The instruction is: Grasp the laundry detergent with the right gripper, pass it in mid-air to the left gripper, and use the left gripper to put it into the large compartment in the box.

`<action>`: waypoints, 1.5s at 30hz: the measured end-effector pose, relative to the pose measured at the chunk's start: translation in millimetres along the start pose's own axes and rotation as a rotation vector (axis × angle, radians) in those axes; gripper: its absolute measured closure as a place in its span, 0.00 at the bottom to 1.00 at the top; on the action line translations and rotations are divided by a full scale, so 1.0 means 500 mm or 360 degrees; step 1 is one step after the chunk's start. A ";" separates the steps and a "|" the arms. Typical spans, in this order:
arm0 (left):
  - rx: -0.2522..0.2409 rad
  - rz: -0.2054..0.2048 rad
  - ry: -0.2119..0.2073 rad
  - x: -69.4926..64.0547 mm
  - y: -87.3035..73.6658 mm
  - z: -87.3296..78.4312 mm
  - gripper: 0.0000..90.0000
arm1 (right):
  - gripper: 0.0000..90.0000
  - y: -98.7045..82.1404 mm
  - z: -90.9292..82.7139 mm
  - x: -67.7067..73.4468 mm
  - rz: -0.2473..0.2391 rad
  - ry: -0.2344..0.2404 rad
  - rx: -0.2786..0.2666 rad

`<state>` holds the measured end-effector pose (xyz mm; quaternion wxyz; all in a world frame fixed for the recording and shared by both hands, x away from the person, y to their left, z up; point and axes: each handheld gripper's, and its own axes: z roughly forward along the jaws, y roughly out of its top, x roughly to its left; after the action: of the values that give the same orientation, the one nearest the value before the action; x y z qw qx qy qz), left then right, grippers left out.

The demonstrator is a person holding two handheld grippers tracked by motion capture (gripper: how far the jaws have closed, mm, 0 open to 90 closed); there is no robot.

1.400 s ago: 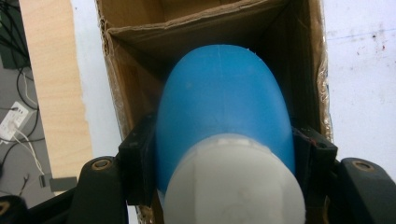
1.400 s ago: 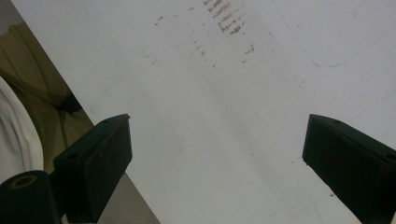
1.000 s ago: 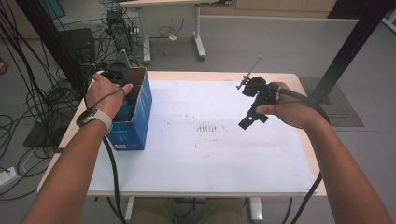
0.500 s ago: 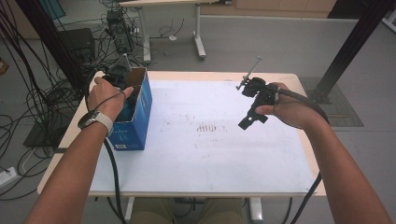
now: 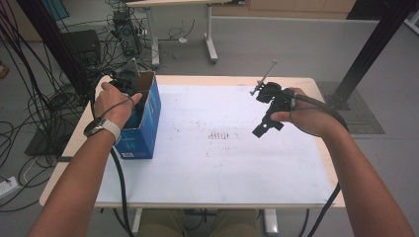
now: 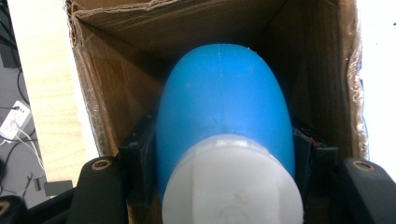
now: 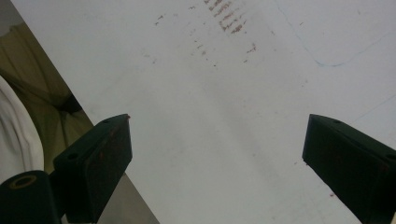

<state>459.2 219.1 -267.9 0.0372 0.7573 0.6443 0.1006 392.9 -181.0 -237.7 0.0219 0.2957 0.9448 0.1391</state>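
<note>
My left gripper point(image 5: 129, 90) reaches down into an open blue cardboard box point(image 5: 147, 121) at the table's left side. In the left gripper view the jaws of my left gripper point(image 6: 219, 156) are shut on a blue bottle point(image 6: 224, 98) with a white cap point(image 6: 231, 186), held inside the box's brown walls point(image 6: 116, 84). My right gripper point(image 5: 267, 123) hovers over the right part of the white sheet point(image 5: 222, 168). In the right gripper view, my right gripper point(image 7: 217, 154) has its jaws spread wide with nothing between them.
The white sheet point(image 7: 224, 93) covers most of the wooden table point(image 5: 74, 148) and bears faint reddish marks point(image 5: 222, 134). Cables and equipment point(image 5: 123, 24) lie on the floor beyond the far left corner. A black post point(image 5: 368, 49) stands at the far right.
</note>
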 end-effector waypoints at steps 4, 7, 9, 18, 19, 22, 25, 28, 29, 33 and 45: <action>-0.0006 -0.0010 -0.0011 0.004 -0.001 0.001 0.42 | 0.09 0.001 0.000 0.000 -0.0002 0.0000 0.0005; -0.0005 -0.0008 -0.0011 0.004 -0.001 0.001 0.42 | 0.09 0.002 0.000 0.000 -0.0001 -0.0002 0.0007; -0.0004 -0.0004 -0.0009 0.003 0.000 0.001 0.42 | 0.09 0.003 0.000 0.001 0.0003 -0.0002 0.0007; -0.0001 -0.0009 -0.0016 0.006 0.000 0.001 0.42 | 0.09 0.006 0.001 0.001 0.0000 -0.0001 0.0009; 0.0000 -0.0007 -0.0016 0.006 0.000 0.001 0.42 | 0.09 0.006 0.001 0.001 0.0002 -0.0001 0.0011; -0.0002 -0.0005 -0.0014 0.005 0.000 0.001 0.42 | 0.09 0.005 0.001 0.000 -0.0001 -0.0001 0.0011; 0.0003 -0.0007 -0.0016 0.006 -0.001 0.001 0.42 | 0.09 0.004 -0.001 0.000 0.0000 -0.0004 0.0007; 0.0004 -0.0007 -0.0017 0.006 -0.001 0.000 0.42 | 0.09 0.003 -0.001 0.000 0.0000 -0.0004 0.0001; 0.0004 -0.0006 -0.0017 0.006 -0.002 0.000 0.42 | 0.09 0.003 -0.002 0.000 0.0001 -0.0004 0.0000; -0.0007 -0.0009 -0.0018 0.006 -0.002 0.001 0.42 | 0.09 0.003 -0.003 0.001 0.0006 -0.0008 0.0002; -0.0004 -0.0012 -0.0026 0.010 -0.004 0.001 0.42 | 0.09 0.006 -0.001 0.002 -0.0008 -0.0006 0.0001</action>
<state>458.1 224.2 -268.2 0.0438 0.7555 0.6467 0.0951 393.7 -178.1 -236.2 0.0239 0.2937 0.9455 0.1382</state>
